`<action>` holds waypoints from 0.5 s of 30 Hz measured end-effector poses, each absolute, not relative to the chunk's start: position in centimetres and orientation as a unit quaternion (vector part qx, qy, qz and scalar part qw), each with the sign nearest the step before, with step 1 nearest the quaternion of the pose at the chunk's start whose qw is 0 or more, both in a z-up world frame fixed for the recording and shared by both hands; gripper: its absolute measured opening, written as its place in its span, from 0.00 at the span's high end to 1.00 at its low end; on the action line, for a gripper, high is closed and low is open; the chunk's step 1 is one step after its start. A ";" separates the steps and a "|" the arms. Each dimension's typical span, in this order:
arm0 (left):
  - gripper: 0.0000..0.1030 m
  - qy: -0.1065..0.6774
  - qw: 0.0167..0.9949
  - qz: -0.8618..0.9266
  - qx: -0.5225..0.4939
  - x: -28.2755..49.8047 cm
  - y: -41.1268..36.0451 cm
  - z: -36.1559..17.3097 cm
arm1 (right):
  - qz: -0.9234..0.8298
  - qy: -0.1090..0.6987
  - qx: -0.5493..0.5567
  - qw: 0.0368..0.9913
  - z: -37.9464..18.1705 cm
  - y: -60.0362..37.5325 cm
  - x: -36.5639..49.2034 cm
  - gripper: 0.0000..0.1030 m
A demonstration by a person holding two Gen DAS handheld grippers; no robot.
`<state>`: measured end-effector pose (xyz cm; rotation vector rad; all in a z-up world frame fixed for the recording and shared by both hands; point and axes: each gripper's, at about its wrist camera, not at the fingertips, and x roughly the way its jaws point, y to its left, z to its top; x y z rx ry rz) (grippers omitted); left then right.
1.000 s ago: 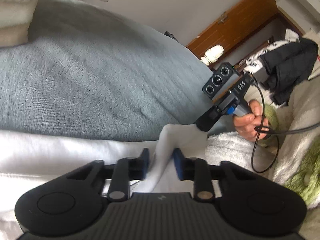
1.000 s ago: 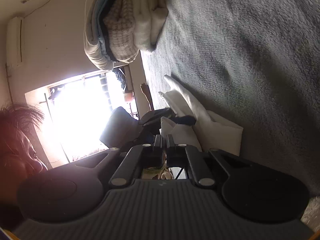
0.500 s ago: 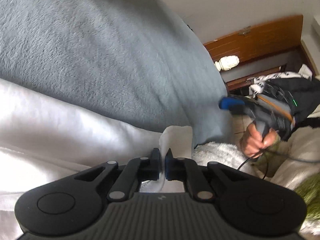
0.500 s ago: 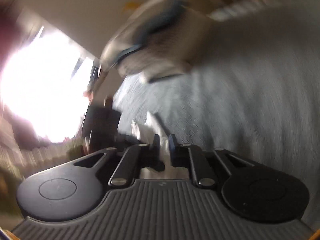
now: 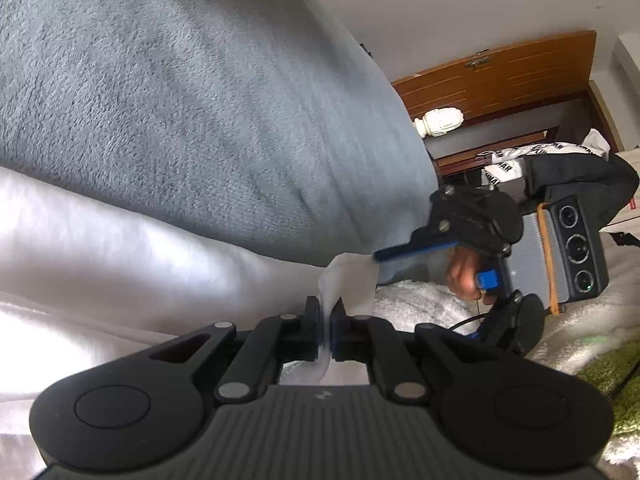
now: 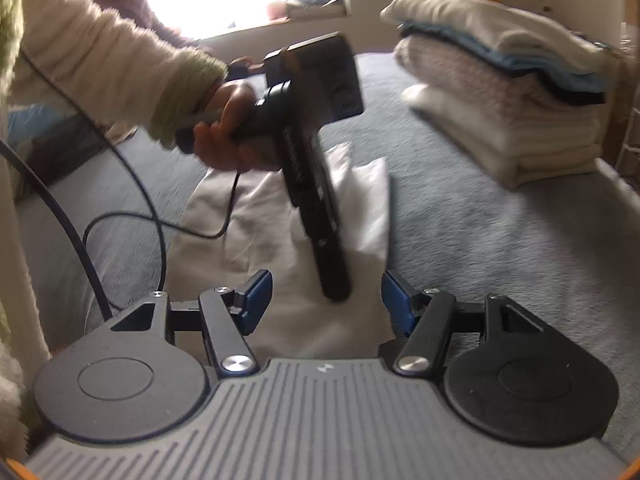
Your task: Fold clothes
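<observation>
The left gripper (image 5: 326, 330) has its two black fingers pressed together on a corner of the white garment (image 5: 120, 256), and a small flap of that cloth stands up between and above the pads. The rest of the garment spreads away to the left over a grey fleece blanket (image 5: 192, 92) that covers the bed. In the right wrist view the same garment (image 6: 276, 216) lies flat and creased on the blanket (image 6: 500, 248), directly in front of the right gripper (image 6: 326, 300), whose blue-padded fingers (image 6: 256, 300) are spread wide apart with nothing between them, the cloth lying below the gap. Seen from the left wrist camera, the right gripper (image 5: 416, 248) is tilted, its blue fingertips just beside the raised white flap (whether they touch it cannot be told through the motion blur), and a hand (image 5: 464, 276) grips its handle. From the right wrist camera, the other hand (image 6: 224, 128), in a fuzzy cream sleeve (image 6: 120, 52) with a green cuff, holds the left gripper's handle above the garment, with a black cable (image 6: 132, 216) looping down from it. A stack of folded clothes (image 6: 508, 92), white, blue and knitted layers, sits on the blanket well apart from the garment, toward the far right. A wooden headboard (image 5: 500, 76) stands beyond the bed.
</observation>
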<state>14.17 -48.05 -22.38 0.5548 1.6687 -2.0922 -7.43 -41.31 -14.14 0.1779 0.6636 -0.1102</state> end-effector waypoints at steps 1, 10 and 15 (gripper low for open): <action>0.95 0.598 0.202 -0.750 0.197 14.2 -48.0 -22.4 | -0.046 0.331 0.075 0.939 -14.2 -41.1 -7.1 0.42; 0.94 0.594 0.185 -0.762 0.180 14.6 -47.5 -22.3 | -0.040 0.353 0.091 0.930 -15.6 -41.1 -5.8 0.42; 0.94 0.589 0.176 -0.769 0.176 14.6 -47.4 -21.9 | -0.033 0.354 0.108 0.929 -15.9 -41.3 -5.3 0.42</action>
